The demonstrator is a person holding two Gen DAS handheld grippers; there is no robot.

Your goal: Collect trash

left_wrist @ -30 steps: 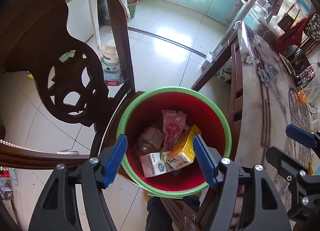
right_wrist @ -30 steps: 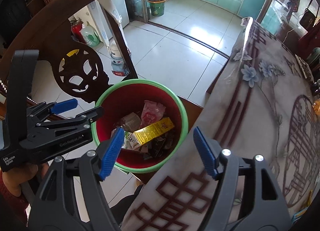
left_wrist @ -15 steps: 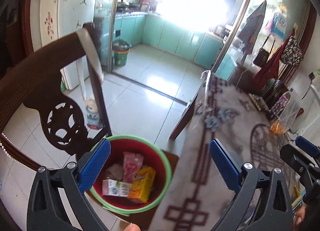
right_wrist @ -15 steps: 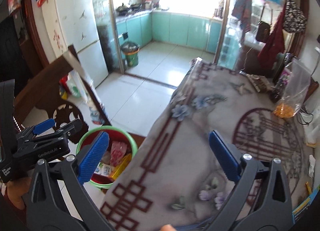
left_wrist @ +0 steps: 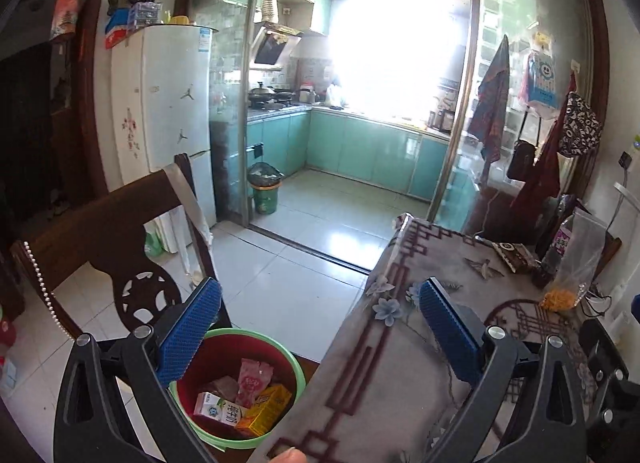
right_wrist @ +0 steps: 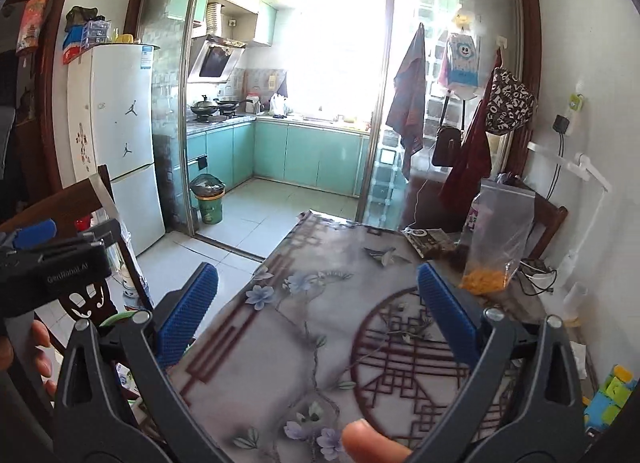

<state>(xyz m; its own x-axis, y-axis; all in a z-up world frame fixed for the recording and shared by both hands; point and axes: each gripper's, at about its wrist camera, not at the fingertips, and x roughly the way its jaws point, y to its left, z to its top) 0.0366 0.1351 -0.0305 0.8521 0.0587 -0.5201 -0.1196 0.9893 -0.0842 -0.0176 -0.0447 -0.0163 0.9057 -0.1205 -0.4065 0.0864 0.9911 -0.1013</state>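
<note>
Left wrist view: the left claw (left_wrist: 316, 337) hangs with its blue pads spread wide and nothing between them, aimed out over the corner where the desk (left_wrist: 400, 383) meets the floor. Down below, just beside the desk's edge and in front of the carved wooden chair (left_wrist: 116, 247), sits the red bin (left_wrist: 236, 387) with its green rim. Inside it lies the trash: a white milk carton (left_wrist: 218, 413) on its side with its long axis running left to right, a yellow carton (left_wrist: 268, 411) lying flat beside it and angled up toward the right, and a pink wrapper (left_wrist: 252, 381) propped more upright behind them. That reads as several pieces already collected.

Right wrist view: the right claw (right_wrist: 318, 319) is likewise spread apart and empty, pointing along the patterned desk toward the far wall. The left claw shows at the left edge, gripped by a hand (right_wrist: 40, 351). The bin is almost hidden here behind the near claw arm; only a sliver of green rim peeks out. What may be left sits at the far end: a clear plastic bag (right_wrist: 500, 239) standing upright with orange bits in its bottom, and a dark flat packet (right_wrist: 428, 241) lying near it. Whether those count as trash I cannot tell; the near desk looks cleared.
</note>
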